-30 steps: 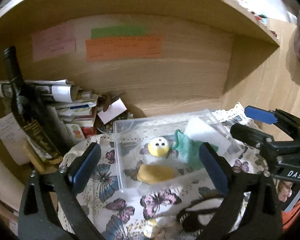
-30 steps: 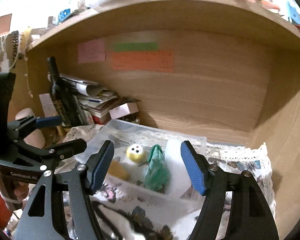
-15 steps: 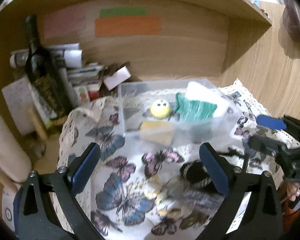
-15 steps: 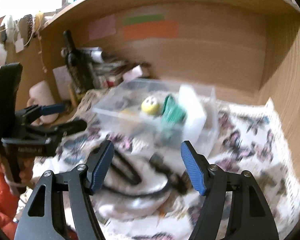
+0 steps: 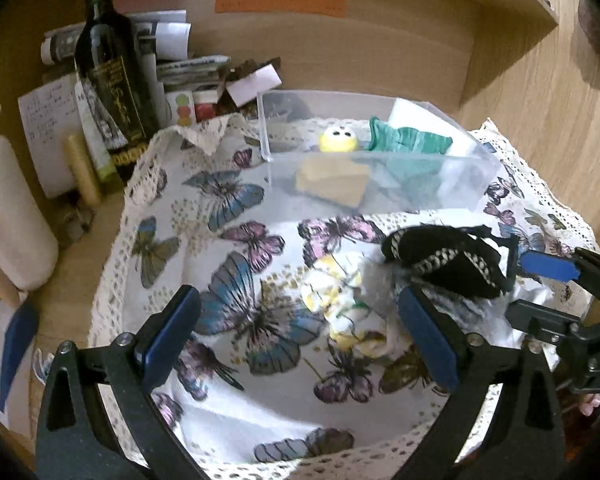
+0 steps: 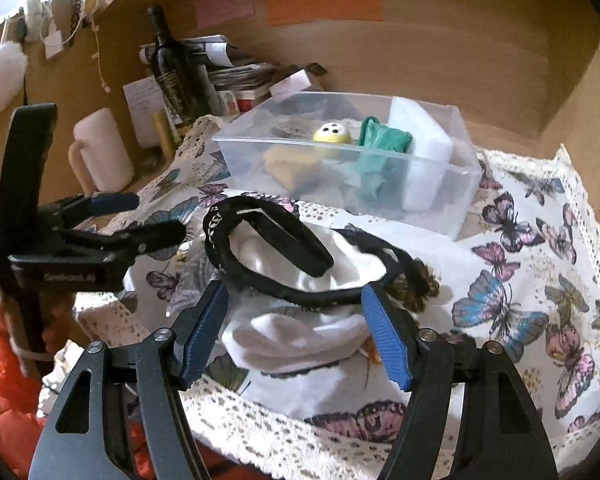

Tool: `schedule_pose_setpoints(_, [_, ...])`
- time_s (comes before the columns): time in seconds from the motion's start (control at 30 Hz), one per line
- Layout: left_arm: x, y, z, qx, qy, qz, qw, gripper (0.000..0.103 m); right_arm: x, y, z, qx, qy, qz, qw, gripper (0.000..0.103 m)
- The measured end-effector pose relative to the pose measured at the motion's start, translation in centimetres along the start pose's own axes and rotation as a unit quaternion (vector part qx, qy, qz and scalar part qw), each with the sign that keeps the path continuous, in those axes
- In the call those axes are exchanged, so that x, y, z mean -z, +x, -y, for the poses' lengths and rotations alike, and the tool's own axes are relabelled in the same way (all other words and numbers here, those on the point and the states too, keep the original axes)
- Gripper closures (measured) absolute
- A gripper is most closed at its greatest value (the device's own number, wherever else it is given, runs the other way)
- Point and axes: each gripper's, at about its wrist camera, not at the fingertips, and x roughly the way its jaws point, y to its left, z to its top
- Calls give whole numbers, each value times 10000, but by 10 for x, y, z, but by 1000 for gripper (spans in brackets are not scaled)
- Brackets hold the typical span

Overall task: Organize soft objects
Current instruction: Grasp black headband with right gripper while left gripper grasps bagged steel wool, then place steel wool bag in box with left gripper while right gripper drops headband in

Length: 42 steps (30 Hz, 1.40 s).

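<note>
- Lies straight ahead of the right tongs (image 6: 294, 332), between the spread blue pads: a heap of soft things, a white cloth (image 6: 296, 340) under a black trimmed fabric piece (image 6: 300, 256).
- Runs left to right across the right wrist view, the black piece's long axis, so roughly crosswise to the tongs' reach.
- Right tongs nearer by judgement; heap sits off to the right of the left tongs (image 5: 300, 340), whose right pad stands just beside the white-and-yellow patterned cloth (image 5: 340, 300).
- Both tongs wide open, gripping nothing.
- Farther back on the counter: a clear plastic bin (image 6: 456, 200), rectangular, thin-walled, already holding a yellow ball with eyes (image 6: 331, 134), a green knitted piece (image 6: 380, 140), a tan sponge wedge (image 6: 288, 162) and a white foam block (image 6: 424, 152).
- Under everything, a butterfly-print cloth (image 6: 520, 260) with lace edging, rumpled.
- Black piece: limp, woven-trim rim, looped; white cloth: smooth, bunched, likely to sag and drag when lifted.
- Far left: a dark glass bottle (image 5: 108, 72), hard and upright, beside stacked papers.
</note>
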Motion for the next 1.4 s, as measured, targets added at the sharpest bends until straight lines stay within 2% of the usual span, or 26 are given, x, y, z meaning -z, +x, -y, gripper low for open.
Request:
schedule_pose_setpoints(0.27, [5,-3,5,188,-75,-64,9998,3,-20,17,2,152,-16,107,9998,37])
schedule_pose_setpoints(0.43, [5,-4,21,245,122,-12,9996,3,-25,33,12,-32,202,27,9998,37])
schedule_pose_setpoints(0.5, [4,-3,26,299,177,0,9994,3,-24,35,16,-126,284,33,9995,50])
schedule_pose_setpoints(0.57, [3,0,34,391,266,-12,9989,3,-24,37,21,-228,362,-27,9991,73])
schedule_pose_setpoints(0.67, [0,6,46,511,367,-49,9980,3,-20,35,30,-304,540,1,9981,81])
schedule_pose_setpoints(0.9, [-8,24,64,886,354,-172,9953,3,-12,13,45,-93,761,376,9963,85])
schedule_pose_setpoints(0.97, [-9,31,68,992,301,-233,9943,12,-11,12,48,-87,771,367,9963,85])
schedule_pose_setpoints(1.0, [-9,34,70,1026,305,-278,9939,26,-10,11,49,-96,769,335,9964,85])
schedule_pose_setpoints(1.03, [-8,36,70,1035,326,-319,9936,35,-10,12,50,-106,760,284,9966,83])
schedule_pose_setpoints(1.1, [-6,41,72,1076,336,-428,9927,39,-10,14,51,-172,827,227,9962,80])
schedule_pose_setpoints(1.13, [-6,41,71,1095,307,-412,9927,44,-11,16,52,-232,854,176,9959,76])
schedule_pose_setpoints(1.2, [-5,38,68,1138,271,-368,9924,51,-11,16,54,-289,891,129,9955,62])
schedule_pose_setpoints(1.27, [-4,34,63,1138,226,-332,9927,55,-12,17,53,-273,936,152,9951,36])
schedule_pose_setpoints(1.33, [-5,29,58,1150,179,-284,9928,57,-15,18,51,-309,939,164,9950,26])
schedule_pose_setpoints(1.4, [-5,25,53,1104,186,-211,9935,57,-21,24,48,-351,900,51,9953,24])
